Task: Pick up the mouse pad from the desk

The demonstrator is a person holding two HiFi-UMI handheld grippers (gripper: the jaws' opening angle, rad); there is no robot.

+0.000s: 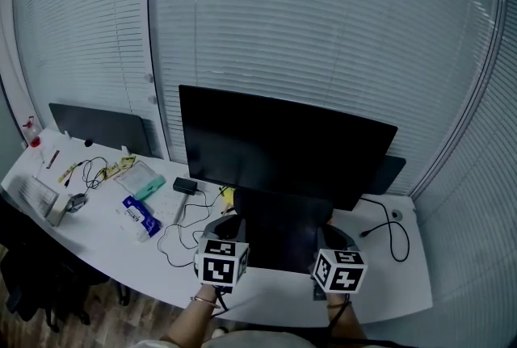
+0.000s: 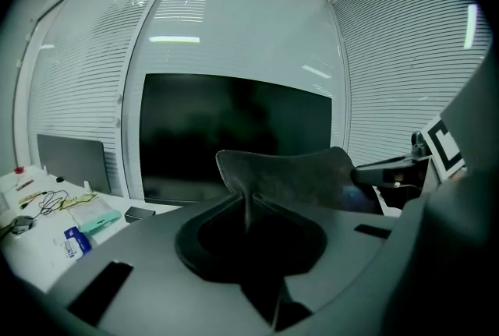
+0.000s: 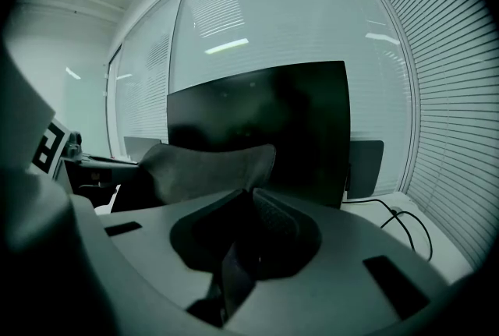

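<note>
The dark mouse pad (image 1: 279, 228) hangs in the air in front of the monitor, lifted off the white desk (image 1: 380, 286) and sagging between both grippers. My left gripper (image 1: 233, 228) is shut on its left edge, and in the left gripper view the pad (image 2: 300, 175) rises from the pinch at the left gripper (image 2: 249, 206). My right gripper (image 1: 329, 236) is shut on the right edge. In the right gripper view the pad (image 3: 207, 167) spreads to the left from the right gripper (image 3: 249, 200).
A large black monitor (image 1: 283, 144) stands just behind the pad. On the desk to the left lie black cables (image 1: 182, 233), a small black box (image 1: 186, 186), a blue packet (image 1: 140, 215) and a teal item (image 1: 149, 188). Another cable (image 1: 392, 233) runs at the right. Window blinds are behind.
</note>
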